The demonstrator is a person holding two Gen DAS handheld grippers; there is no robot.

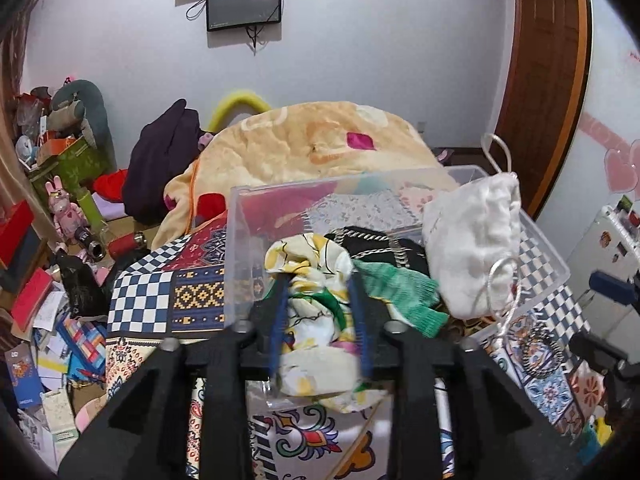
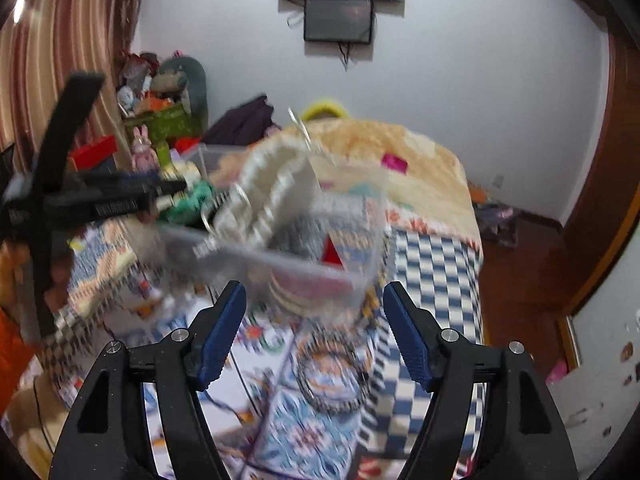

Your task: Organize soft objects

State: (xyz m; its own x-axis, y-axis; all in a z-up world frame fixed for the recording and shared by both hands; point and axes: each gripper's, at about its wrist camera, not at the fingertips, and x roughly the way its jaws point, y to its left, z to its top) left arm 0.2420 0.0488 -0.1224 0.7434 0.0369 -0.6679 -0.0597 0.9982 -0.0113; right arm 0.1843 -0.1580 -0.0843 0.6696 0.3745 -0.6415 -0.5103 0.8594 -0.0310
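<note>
A clear plastic bin sits on the patterned bed cover. My left gripper is shut on a yellow, white and green floral cloth and holds it over the bin's near wall. Inside the bin lie a green knit piece, a black item and a white drawstring pouch. In the blurred right wrist view my right gripper is open and empty, just in front of the bin. The pouch shows there too, and the left gripper reaches in from the left.
A peach blanket is heaped behind the bin. A dark beaded ring lies on the bed cover near my right gripper. Toys, boxes and papers crowd the floor at left. A wooden door stands at right.
</note>
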